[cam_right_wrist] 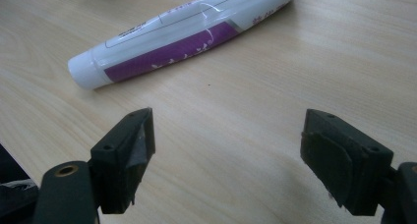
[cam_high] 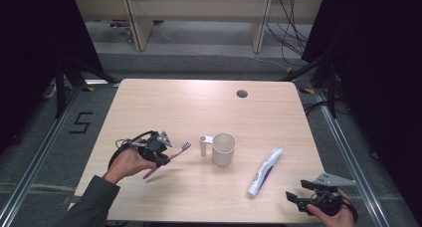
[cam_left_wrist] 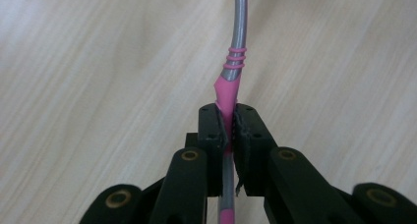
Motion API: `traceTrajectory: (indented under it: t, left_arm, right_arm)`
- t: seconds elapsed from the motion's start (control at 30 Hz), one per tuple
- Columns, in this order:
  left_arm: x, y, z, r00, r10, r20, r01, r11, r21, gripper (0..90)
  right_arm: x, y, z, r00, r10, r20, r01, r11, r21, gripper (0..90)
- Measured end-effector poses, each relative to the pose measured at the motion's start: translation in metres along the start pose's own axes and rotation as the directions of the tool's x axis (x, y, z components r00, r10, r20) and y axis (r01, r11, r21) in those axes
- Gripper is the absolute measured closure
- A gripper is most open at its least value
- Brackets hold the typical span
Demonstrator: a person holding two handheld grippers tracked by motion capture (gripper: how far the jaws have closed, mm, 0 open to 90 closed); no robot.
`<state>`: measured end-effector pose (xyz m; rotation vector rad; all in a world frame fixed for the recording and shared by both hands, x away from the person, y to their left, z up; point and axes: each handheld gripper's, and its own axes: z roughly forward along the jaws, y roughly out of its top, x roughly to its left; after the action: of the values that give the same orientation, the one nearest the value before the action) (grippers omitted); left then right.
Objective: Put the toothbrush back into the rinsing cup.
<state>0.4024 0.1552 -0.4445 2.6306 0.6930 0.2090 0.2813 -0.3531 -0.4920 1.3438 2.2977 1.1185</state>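
A pink and grey toothbrush [cam_high: 169, 158] is held a little above the table at the left, its bristled head pointing toward a cream cup [cam_high: 223, 148]. My left gripper [cam_high: 158, 150] is shut on its handle; in the left gripper view the pink handle [cam_left_wrist: 226, 89] runs up between the closed jaws. A white and purple toothpaste tube [cam_high: 265, 171] lies right of the cup, its cap end toward the front edge. My right gripper [cam_high: 299, 190] stands open near the front right corner, the tube [cam_right_wrist: 187, 35] lying just beyond its spread jaws.
The cup has a small white side holder [cam_high: 203, 144] on its left. A round cable hole [cam_high: 242, 93] sits near the table's far edge. Dark frames and cables stand beyond the table [cam_high: 164, 102].
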Motion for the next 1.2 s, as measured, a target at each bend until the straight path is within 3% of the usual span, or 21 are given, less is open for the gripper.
traceTrajectory:
  t: [0.07,0.17,0.23,0.3,0.33,0.37,0.4,0.43,0.63,0.67,0.7,0.8,0.83,0.87,0.9,0.93,1.0,1.03,1.1,1.17,1.2]
  left_arm:
    - [0.001,-0.002,-0.002,0.9994,-0.023,-0.025,0.022,0.9983,-0.055,82.2]
    - [0.003,-0.004,-0.006,0.9979,-0.051,-0.039,0.047,0.9921,-0.116,82.2]
    - [0.004,-0.004,-0.009,0.9957,-0.072,-0.058,0.061,0.9813,-0.183,82.2]
    - [0.005,-0.004,-0.013,0.9935,-0.093,-0.065,0.077,0.9725,-0.220,82.2]
    - [0.006,-0.004,-0.015,0.9911,-0.114,-0.069,0.092,0.9590,-0.268,82.2]
    - [0.006,-0.004,-0.015,0.9911,-0.114,-0.069,0.092,0.9590,-0.268,82.2]
    - [0.006,-0.004,-0.017,0.9873,-0.143,-0.069,0.114,0.9411,-0.318,82.2]
    - [0.006,-0.004,-0.017,0.9873,-0.143,-0.069,0.114,0.9411,-0.318,82.2]
    - [0.008,0.000,-0.020,0.9819,-0.173,-0.078,0.128,0.9060,-0.404,82.2]
    - [0.008,0.001,-0.021,0.9815,-0.176,-0.075,0.128,0.8965,-0.424,82.2]
    - [0.008,0.002,-0.022,0.9800,-0.184,-0.075,0.131,0.8809,-0.455,82.2]
    - [0.007,0.007,-0.023,0.9775,-0.196,-0.077,0.133,0.8556,-0.500,82.2]
    - [0.006,0.009,-0.023,0.9759,-0.209,-0.060,0.148,0.8390,-0.524,82.2]
    - [0.007,0.010,-0.025,0.9789,-0.193,-0.066,0.133,0.8486,-0.512,82.2]
    - [0.006,0.012,-0.026,0.9779,-0.199,-0.066,0.135,0.8392,-0.527,82.2]
    - [0.006,0.014,-0.026,0.9762,-0.209,-0.059,0.143,0.8217,-0.552,82.2]
    - [0.005,0.019,-0.027,0.9771,-0.207,-0.048,0.142,0.8030,-0.579,82.2]
    - [0.005,0.020,-0.028,0.9780,-0.205,-0.040,0.143,0.7983,-0.585,82.2]
    - [0.004,0.026,-0.028,0.9787,-0.203,-0.032,0.142,0.7822,-0.607,82.2]
    - [0.004,0.028,-0.028,0.9790,-0.202,-0.030,0.142,0.7817,-0.607,82.2]
    - [0.003,0.030,-0.029,0.9778,-0.207,-0.033,0.143,0.7762,-0.614,82.2]
  right_arm:
    - [0.002,0.000,0.000,0.9996,0.026,-0.005,-0.026,1.000,0.011,21.7]
    - [0.001,0.000,0.000,0.9998,0.018,-0.005,-0.018,1.000,0.004,21.8]
    - [0.002,0.000,0.000,0.9996,0.029,-0.006,-0.029,1.000,0.011,21.8]
    - [0.002,0.000,0.000,0.9996,0.028,-0.006,-0.028,1.000,0.012,21.8]
    - [0.000,0.000,0.000,1.0000,-0.001,0.003,0.001,1.000,0.001,21.8]
    - [0.000,0.000,0.000,1.0000,-0.001,0.003,0.001,1.000,0.001,21.8]
    - [0.002,0.000,0.000,0.9992,0.038,-0.014,-0.038,0.999,0.012,21.8]
    - [0.002,0.000,0.000,0.9992,0.038,-0.014,-0.038,0.999,0.012,21.8]
    - [0.001,0.000,0.000,0.9994,0.031,-0.011,-0.031,0.999,0.008,21.8]
    - [0.001,0.000,0.000,0.9996,0.025,-0.010,-0.025,1.000,0.006,21.8]
    - [0.001,0.000,0.000,0.9997,0.025,-0.008,-0.025,1.000,0.006,21.8]
    - [0.001,0.000,0.000,0.9994,0.030,-0.013,-0.030,1.000,0.008,21.8]
    - [0.001,0.000,0.000,0.9993,0.036,-0.013,-0.035,0.999,0.010,21.8]
    - [0.001,0.000,0.000,0.9996,0.025,-0.011,-0.025,1.000,0.005,21.8]
    - [0.001,0.000,0.001,0.9996,0.025,-0.011,-0.025,1.000,0.004,21.8]
    - [0.001,0.000,0.001,0.9994,0.032,-0.015,-0.032,0.999,0.009,21.8]
    - [0.001,0.000,0.000,0.9996,0.026,-0.011,-0.026,1.000,0.007,21.8]
    - [0.001,0.000,0.000,0.9994,0.031,-0.013,-0.031,1.000,0.006,21.8]
    - [0.001,0.000,0.000,0.9995,0.029,-0.012,-0.029,1.000,0.002,21.8]
    - [0.001,0.000,0.000,0.9994,0.031,-0.013,-0.031,0.999,0.005,21.8]
    - [0.001,0.000,0.000,0.9996,0.026,-0.013,-0.026,1.000,0.003,21.8]
